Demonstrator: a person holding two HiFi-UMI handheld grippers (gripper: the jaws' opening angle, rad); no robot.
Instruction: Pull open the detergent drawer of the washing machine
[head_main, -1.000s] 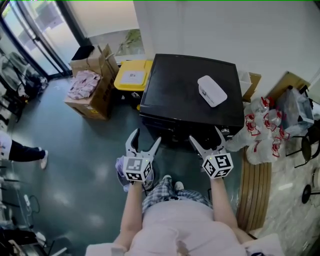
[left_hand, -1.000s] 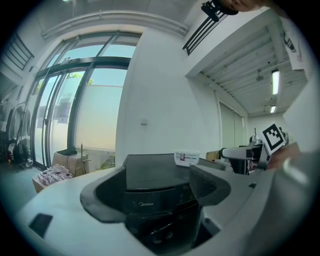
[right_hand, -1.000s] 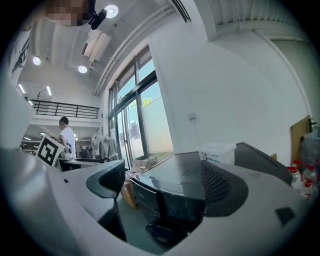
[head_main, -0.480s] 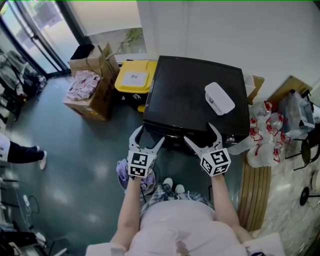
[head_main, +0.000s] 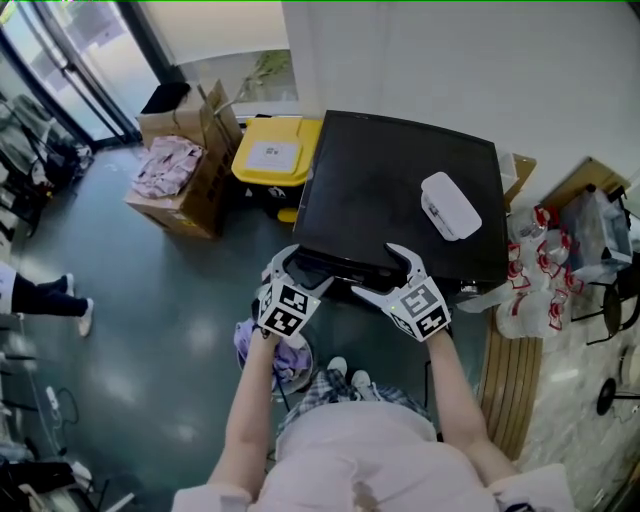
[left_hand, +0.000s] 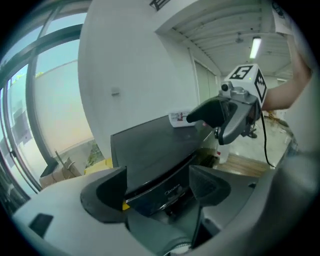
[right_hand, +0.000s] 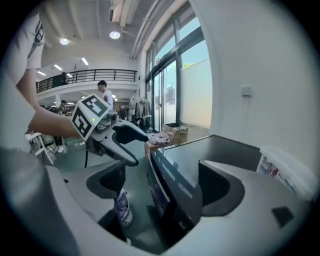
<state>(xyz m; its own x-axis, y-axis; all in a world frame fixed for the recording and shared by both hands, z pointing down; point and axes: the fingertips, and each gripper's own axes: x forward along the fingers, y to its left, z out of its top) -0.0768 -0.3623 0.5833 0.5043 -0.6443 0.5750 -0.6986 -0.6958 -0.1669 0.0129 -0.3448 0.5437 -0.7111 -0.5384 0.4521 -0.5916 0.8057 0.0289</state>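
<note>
Head view: left claw (head_main: 290, 268), jaws apart, is nearest the washing machine's (head_main: 380, 190) front-left corner, where its detergent drawer probably lies; right claw (head_main: 384, 272) stands open too.

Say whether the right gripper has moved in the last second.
Yes: forward. The right gripper sat back from the front edge of the black box-shaped washing machine; now its open jaws straddle that edge.

Glossy black washing machine (head_main: 395, 190); cardboard box (head_main: 190, 170).
</note>
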